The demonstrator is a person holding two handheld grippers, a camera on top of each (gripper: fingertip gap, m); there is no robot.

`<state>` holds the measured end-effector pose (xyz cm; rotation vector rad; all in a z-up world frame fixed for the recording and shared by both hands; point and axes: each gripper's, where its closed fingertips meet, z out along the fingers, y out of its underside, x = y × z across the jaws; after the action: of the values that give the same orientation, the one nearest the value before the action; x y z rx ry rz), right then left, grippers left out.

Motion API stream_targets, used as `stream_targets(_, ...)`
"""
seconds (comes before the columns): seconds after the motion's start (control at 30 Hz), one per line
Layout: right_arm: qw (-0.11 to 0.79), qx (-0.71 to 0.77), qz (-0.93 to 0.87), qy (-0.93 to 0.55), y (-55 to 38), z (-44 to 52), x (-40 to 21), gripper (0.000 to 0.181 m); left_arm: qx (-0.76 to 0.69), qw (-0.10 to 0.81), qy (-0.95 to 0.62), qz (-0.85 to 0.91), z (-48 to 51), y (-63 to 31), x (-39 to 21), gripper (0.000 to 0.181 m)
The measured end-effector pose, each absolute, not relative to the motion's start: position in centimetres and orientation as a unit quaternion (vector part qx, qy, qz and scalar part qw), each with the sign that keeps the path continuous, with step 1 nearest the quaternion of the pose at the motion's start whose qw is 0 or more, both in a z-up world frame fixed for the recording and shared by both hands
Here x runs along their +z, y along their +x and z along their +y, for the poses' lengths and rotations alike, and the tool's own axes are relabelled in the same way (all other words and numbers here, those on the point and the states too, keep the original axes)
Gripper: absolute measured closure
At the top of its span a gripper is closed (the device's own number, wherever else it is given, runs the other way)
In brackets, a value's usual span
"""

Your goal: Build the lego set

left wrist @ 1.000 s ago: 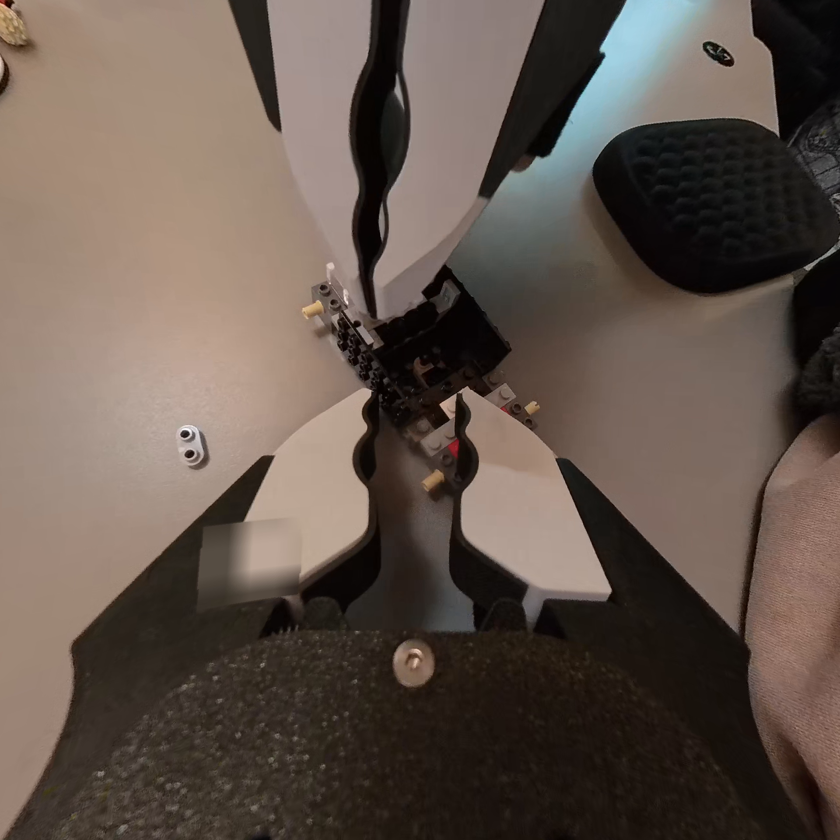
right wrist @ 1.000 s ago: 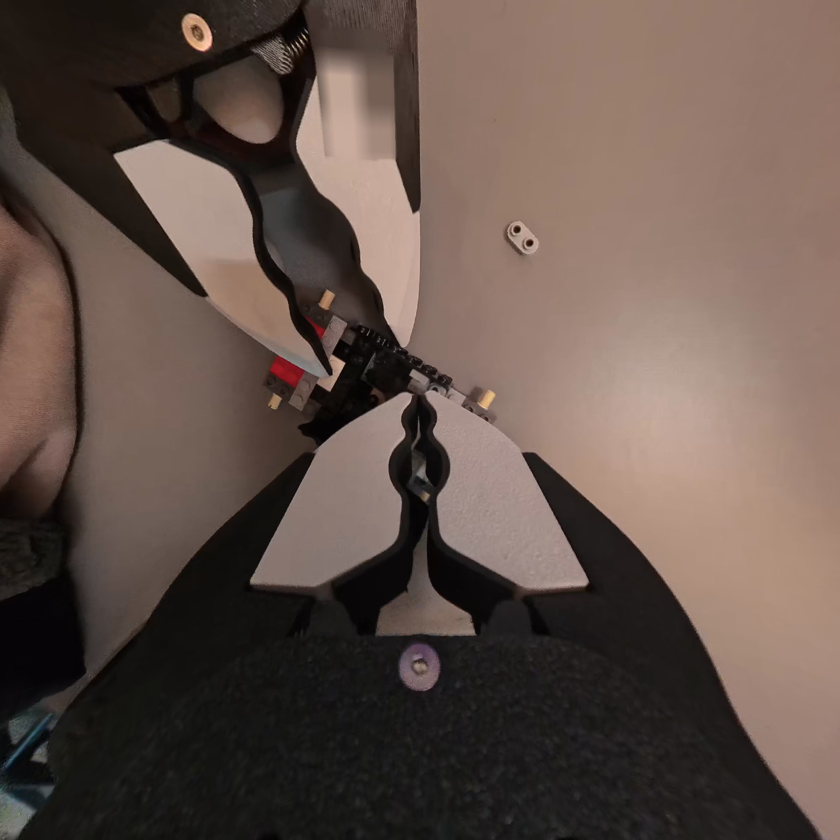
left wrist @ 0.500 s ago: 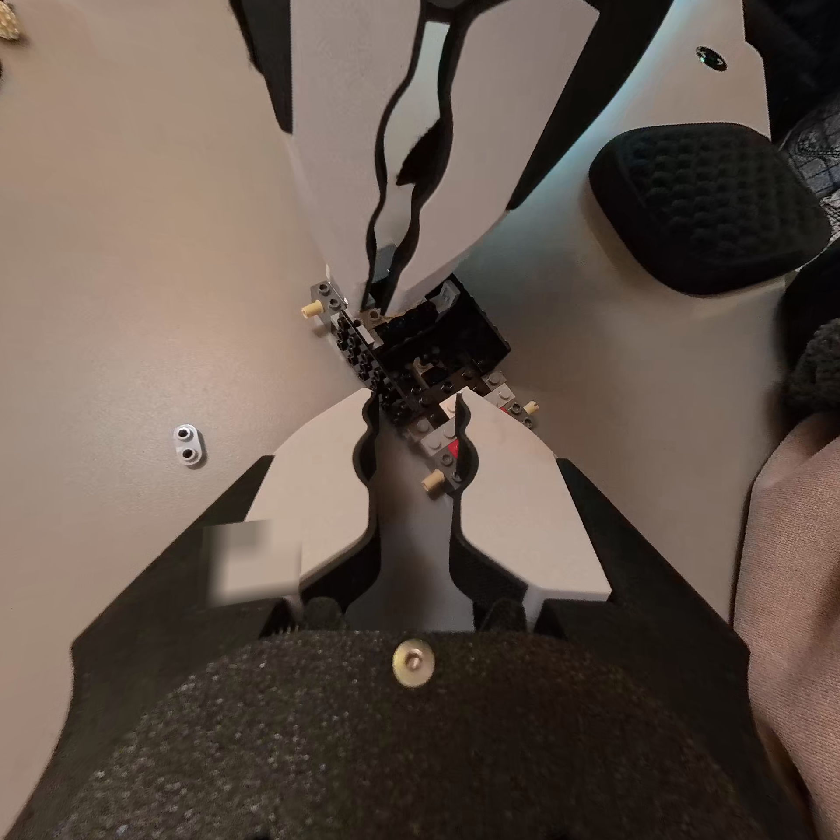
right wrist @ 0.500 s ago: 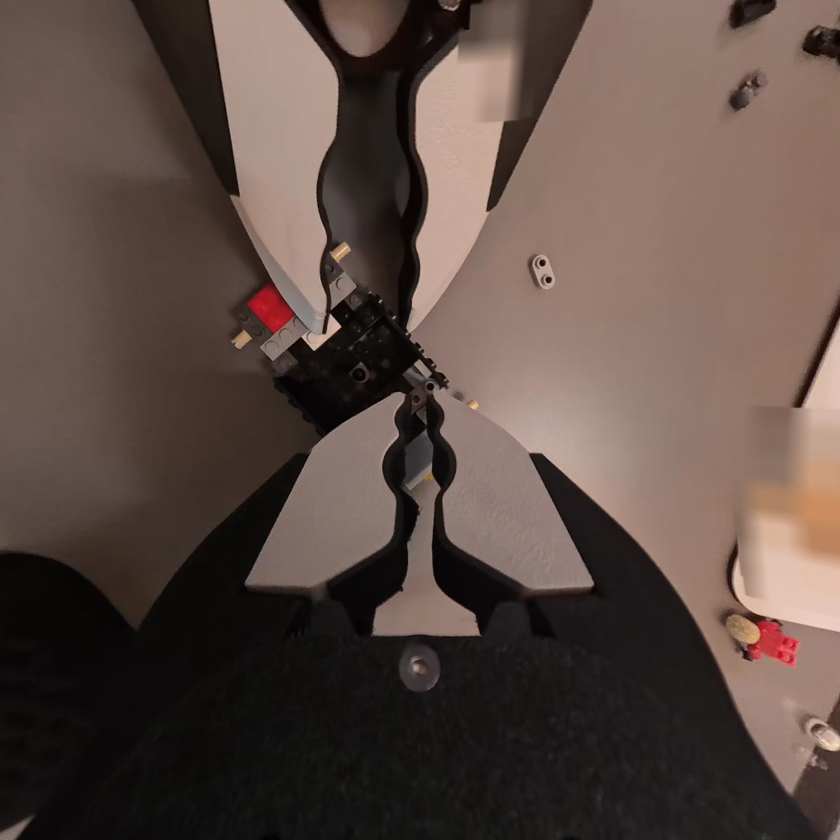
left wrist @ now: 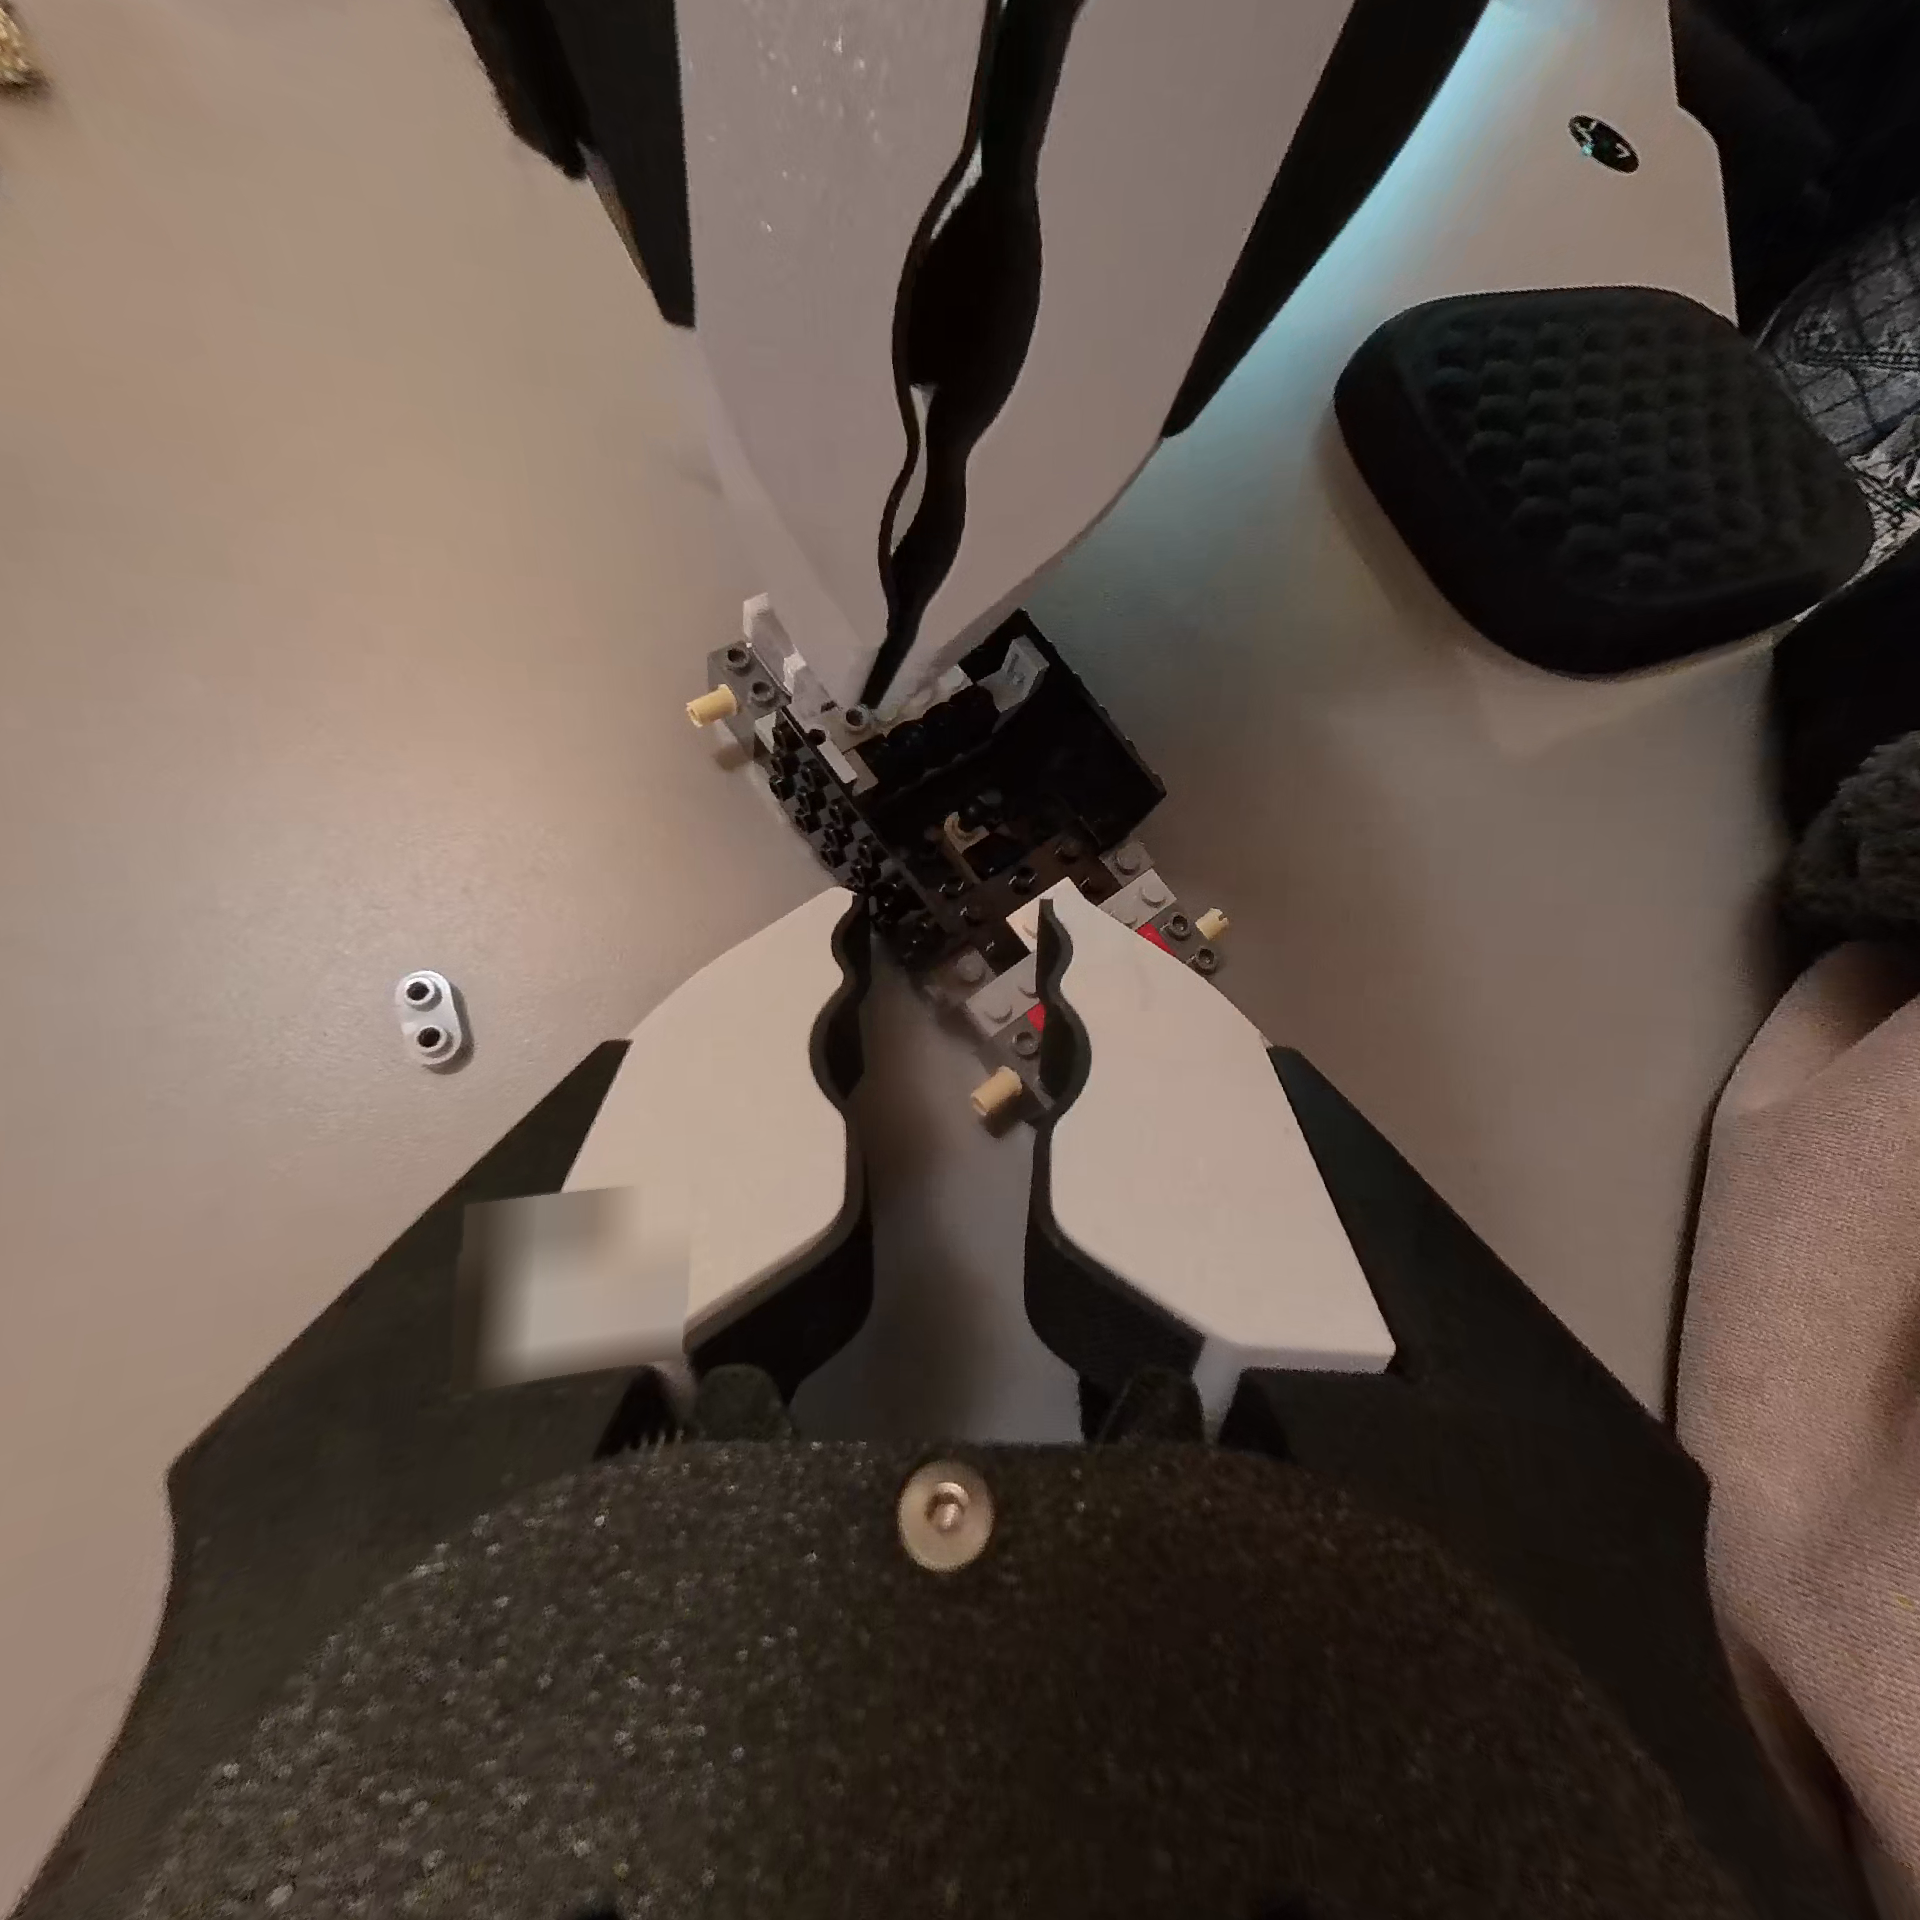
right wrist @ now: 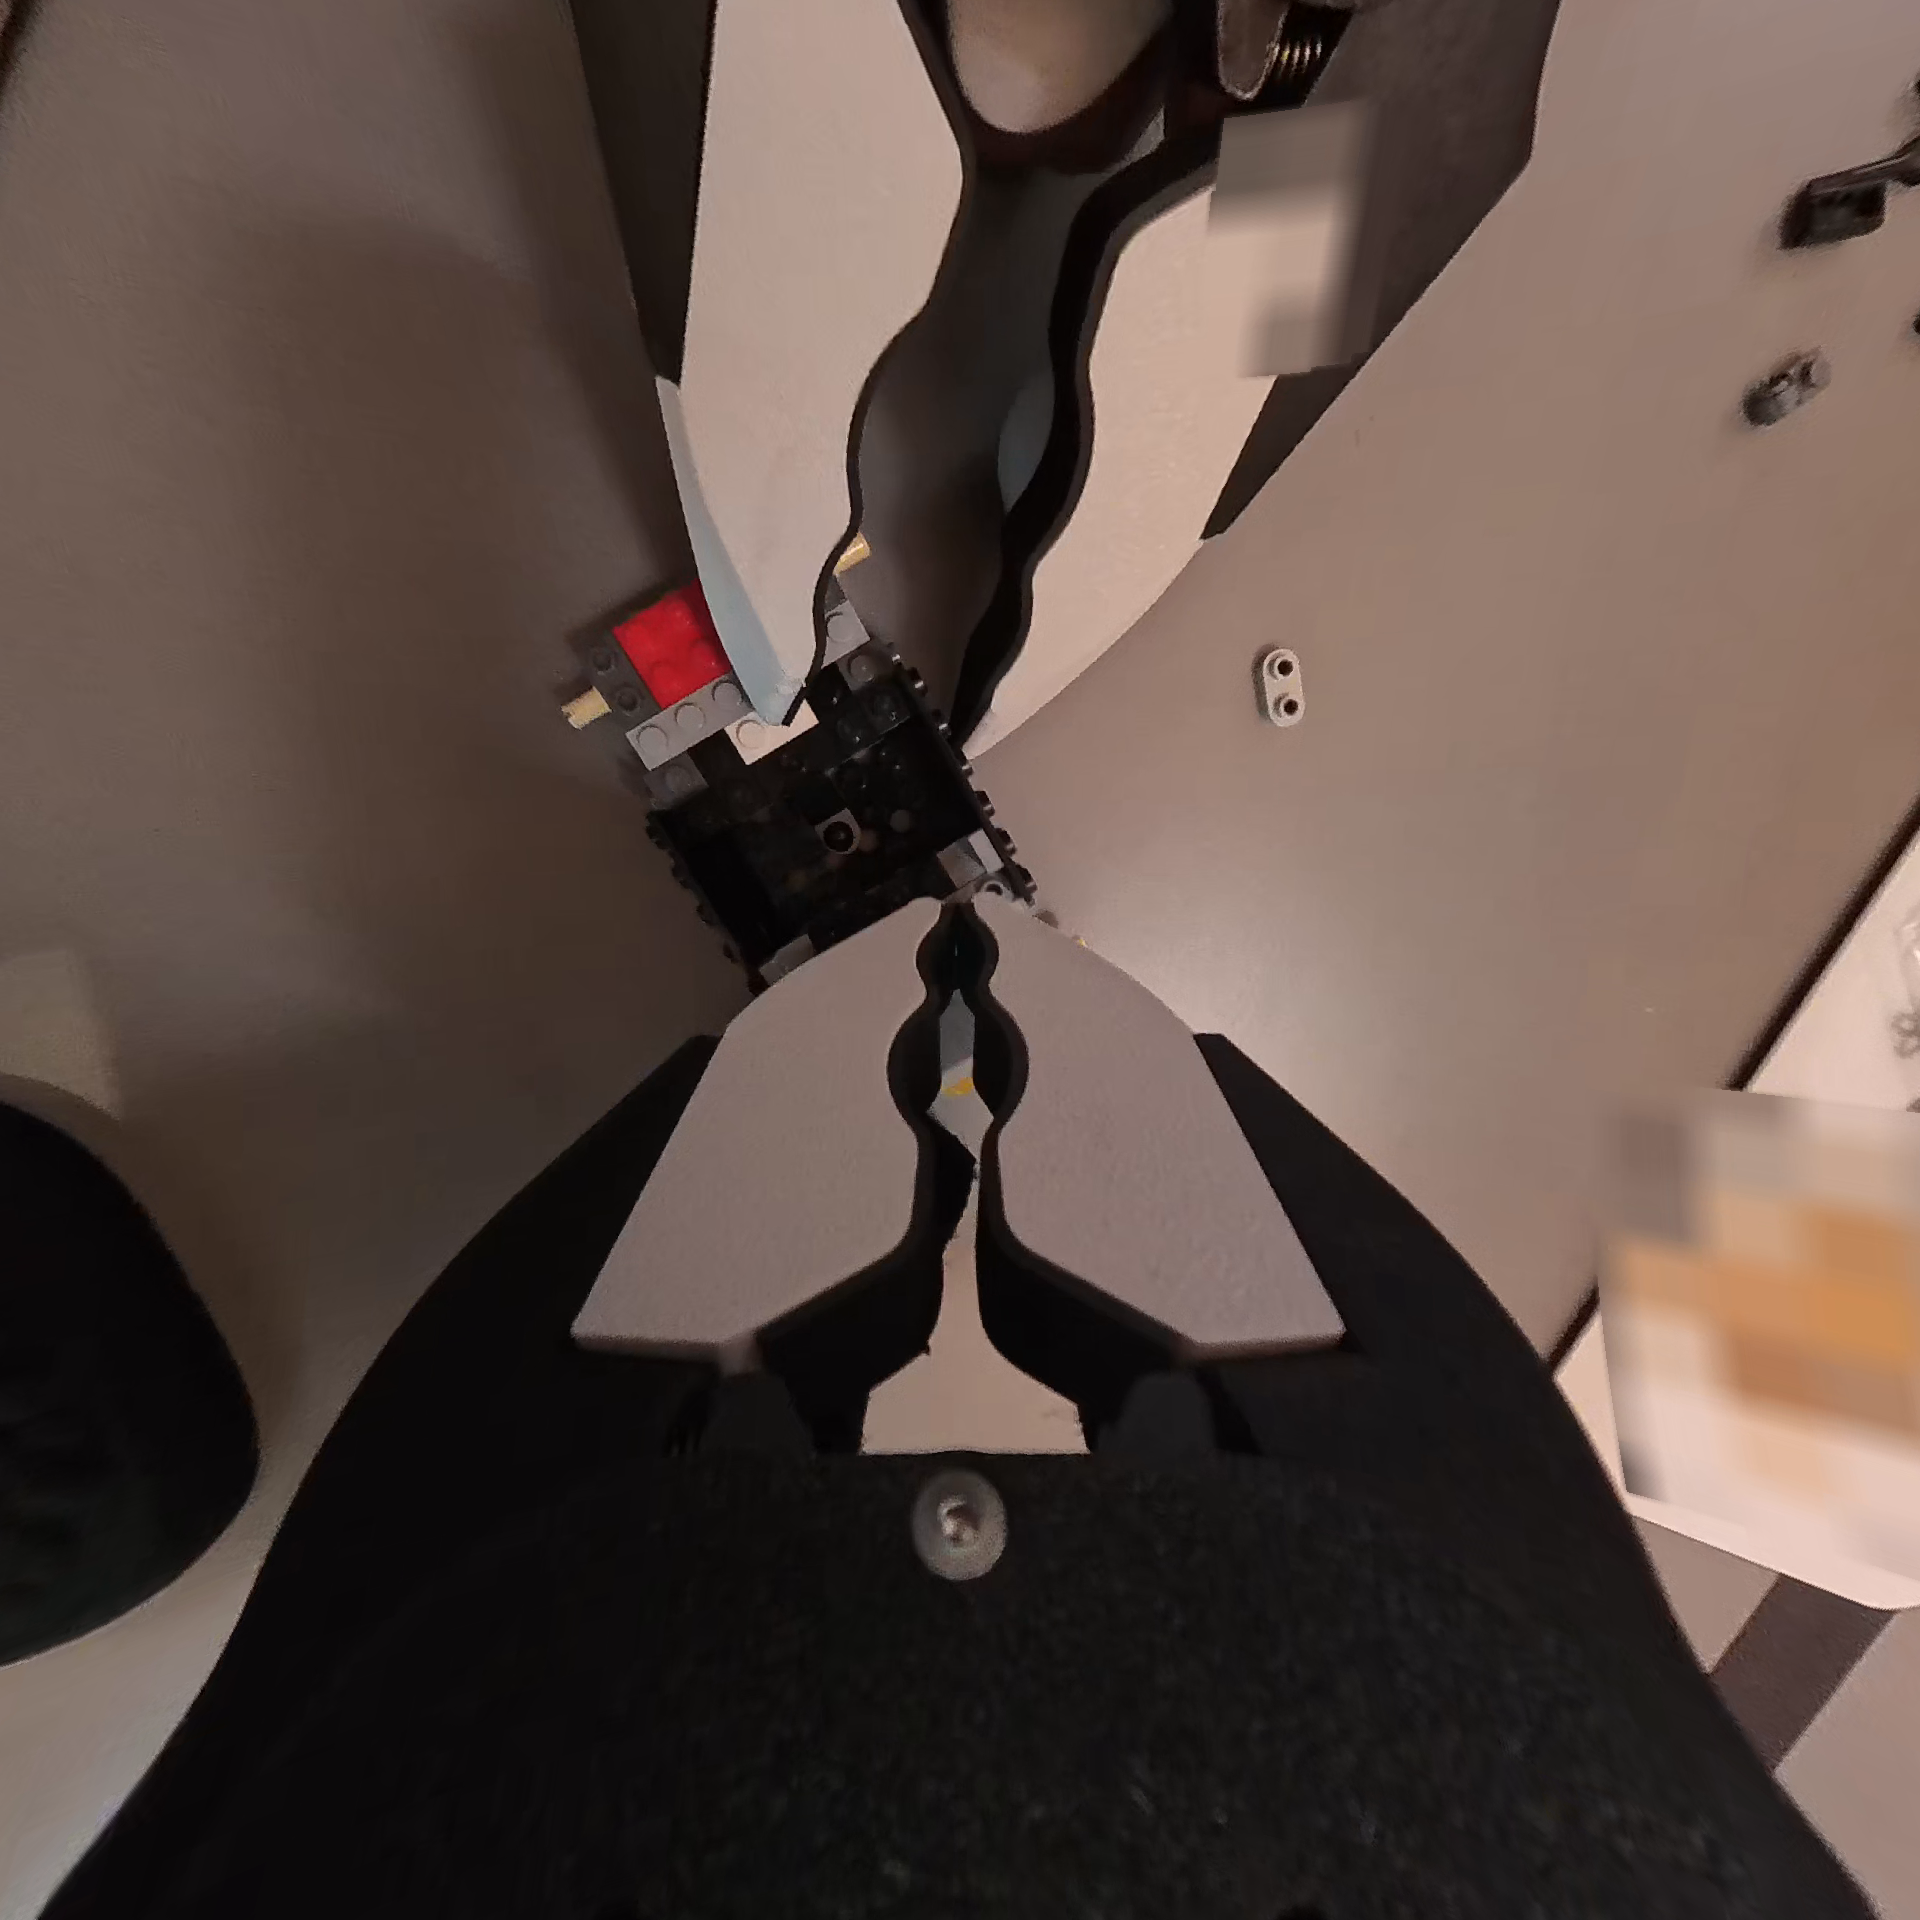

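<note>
A mostly black lego model (left wrist: 987, 790) with grey, red and tan-pin ends lies on the grey table (left wrist: 312, 623). My left gripper (left wrist: 951, 914) is closed around the model's near grey and red end, with a tan pin between its fingers. My right gripper (right wrist: 951, 912) is shut on a small thin light grey piece (right wrist: 956, 1049) and its tips touch the model (right wrist: 831, 821) at the opposite end. In the left wrist view the right gripper (left wrist: 883, 696) comes down from the top. Most of the small piece is hidden by the fingers.
A loose small grey two-hole plate (left wrist: 429, 1018) lies on the table, also in the right wrist view (right wrist: 1280, 688). A black textured pad (left wrist: 1600, 478) sits to one side. Small dark pieces (right wrist: 1782, 393) and a white sheet (right wrist: 1766, 1299) lie beyond. Beige fabric (left wrist: 1818, 1351) borders the table. The grippers are tip to tip, or close to it.
My right gripper has swung round from a slanted to a more head-on pose and pressed its tips onto the model's end. My left gripper and the model have stayed in place.
</note>
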<state>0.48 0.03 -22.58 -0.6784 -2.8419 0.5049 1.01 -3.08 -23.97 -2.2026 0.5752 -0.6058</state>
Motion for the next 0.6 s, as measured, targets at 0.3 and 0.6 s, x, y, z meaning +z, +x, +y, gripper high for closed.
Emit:
stream_targets(0.3,0.08,0.14,-0.958,-0.238,0.53,0.08,-23.39,0.179,-0.234,0.382,-0.864,0.23,-3.14,1.08,-24.01,0.15)
stream_targets(0.6,0.029,0.135,-0.962,-0.236,0.55,0.05,-23.53,0.179,-0.237,0.38,-0.864,0.231,-3.19,1.1,-24.05,0.15)
